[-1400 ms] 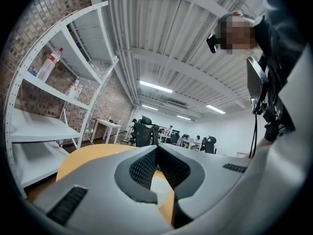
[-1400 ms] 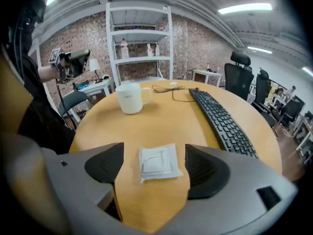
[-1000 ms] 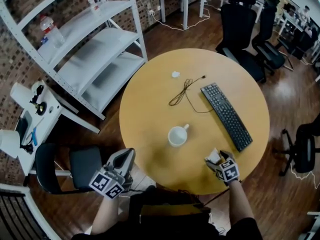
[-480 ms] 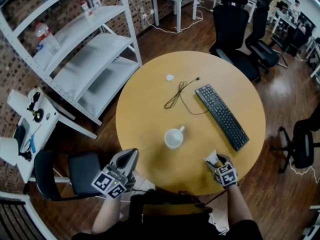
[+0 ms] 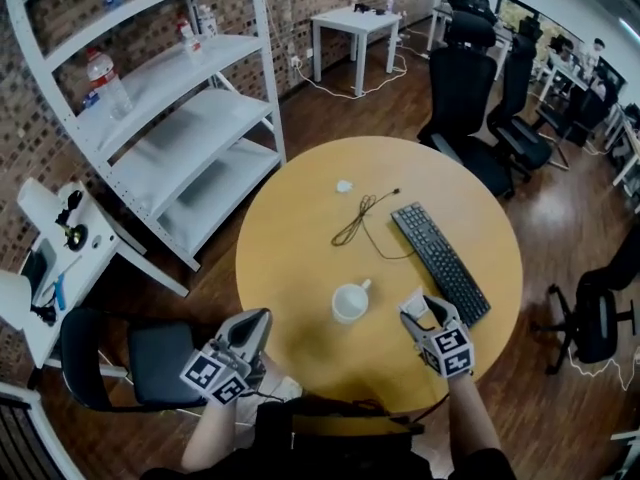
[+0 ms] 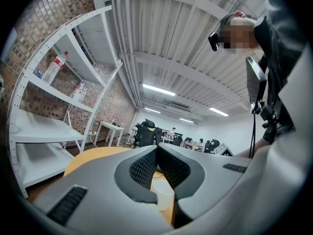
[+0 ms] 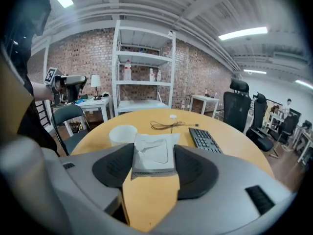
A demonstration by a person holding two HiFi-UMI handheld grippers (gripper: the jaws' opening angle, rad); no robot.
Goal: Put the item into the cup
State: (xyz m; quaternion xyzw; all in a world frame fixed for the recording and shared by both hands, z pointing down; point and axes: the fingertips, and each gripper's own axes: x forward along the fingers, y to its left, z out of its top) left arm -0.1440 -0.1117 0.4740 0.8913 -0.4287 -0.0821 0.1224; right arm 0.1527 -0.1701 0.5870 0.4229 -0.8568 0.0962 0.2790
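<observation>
A white cup point(image 5: 351, 301) stands upright on the round wooden table point(image 5: 290, 248), its handle pointing away from me. My right gripper point(image 5: 418, 311) hangs just to the cup's right, shut on a flat white packet point(image 5: 416, 305). In the right gripper view the packet point(image 7: 155, 148) sits squeezed between both pads of that gripper point(image 7: 152, 166), and the cup point(image 7: 122, 134) is ahead to the left. My left gripper point(image 5: 255, 325) is at the table's near left edge, jaws together and empty. Its own view shows the cup point(image 6: 164, 198) beyond the closed jaws.
A black keyboard point(image 5: 439, 261) lies to the right of the cup, a thin black cable point(image 5: 362, 215) beyond it, and a small white scrap point(image 5: 344, 185) further back. White shelving point(image 5: 170, 118) stands at the left. A dark chair point(image 5: 150, 358) sits by my left gripper.
My right gripper has carried the packet forward from the table's near edge to a spot level with the cup. The left gripper has stayed in place.
</observation>
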